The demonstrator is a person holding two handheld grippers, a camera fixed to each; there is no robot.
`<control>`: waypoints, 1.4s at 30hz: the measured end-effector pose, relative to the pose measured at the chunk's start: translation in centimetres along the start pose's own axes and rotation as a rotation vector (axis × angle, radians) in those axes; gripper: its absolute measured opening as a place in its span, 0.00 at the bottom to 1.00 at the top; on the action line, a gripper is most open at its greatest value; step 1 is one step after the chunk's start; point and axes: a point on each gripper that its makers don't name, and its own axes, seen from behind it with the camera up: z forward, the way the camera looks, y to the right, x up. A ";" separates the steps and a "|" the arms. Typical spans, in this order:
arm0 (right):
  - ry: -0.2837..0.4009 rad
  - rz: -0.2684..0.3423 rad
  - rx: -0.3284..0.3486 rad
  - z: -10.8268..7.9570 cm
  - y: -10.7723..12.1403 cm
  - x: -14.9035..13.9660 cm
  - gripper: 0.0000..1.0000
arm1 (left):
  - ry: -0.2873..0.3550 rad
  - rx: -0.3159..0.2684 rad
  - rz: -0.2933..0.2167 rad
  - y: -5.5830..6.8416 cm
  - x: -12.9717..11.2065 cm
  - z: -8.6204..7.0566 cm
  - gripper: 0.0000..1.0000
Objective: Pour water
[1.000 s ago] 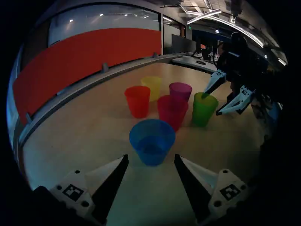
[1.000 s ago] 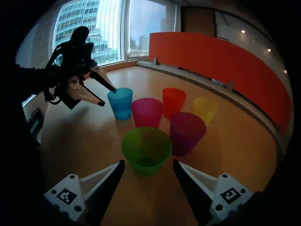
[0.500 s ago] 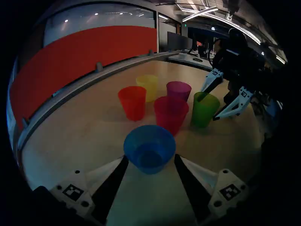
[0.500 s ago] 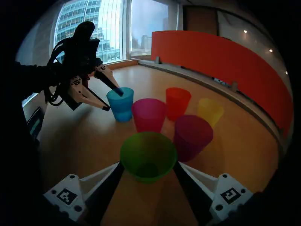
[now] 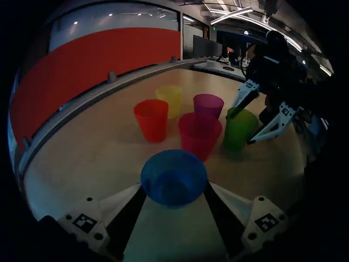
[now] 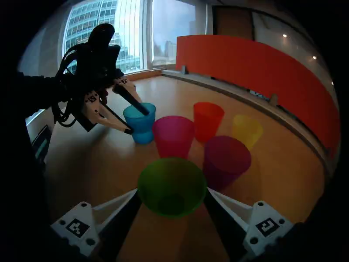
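Straddling upright blue cup (image 5: 173,177) at bottom centre with left gripper (image 5: 174,188), jaws apart either side; same for right gripper (image 6: 171,194) around green cup (image 6: 171,183). Side contact possible, unclear.

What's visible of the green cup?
The green cup is a translucent, tapered plastic tumbler with no lid, standing upright on the wooden table. It sits between the fingers of the open right claw, which flank its sides; whether they touch it is unclear. The pink cup and purple cup stand just beyond it. Its contents cannot be made out.
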 end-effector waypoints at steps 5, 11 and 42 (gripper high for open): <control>0.004 0.000 -0.001 0.1 0.1 0.1 0.99 | -0.002 -0.004 -0.016 0.1 0.1 0.3 0.90; 0.002 0.004 0.001 0.1 0.3 -0.1 0.99 | -0.002 0.003 -0.025 -0.1 0.2 0.6 0.90; 0.032 -0.021 0.019 -0.9 -1.0 1.6 0.88 | 0.040 0.014 -0.049 0.0 1.4 -1.0 0.85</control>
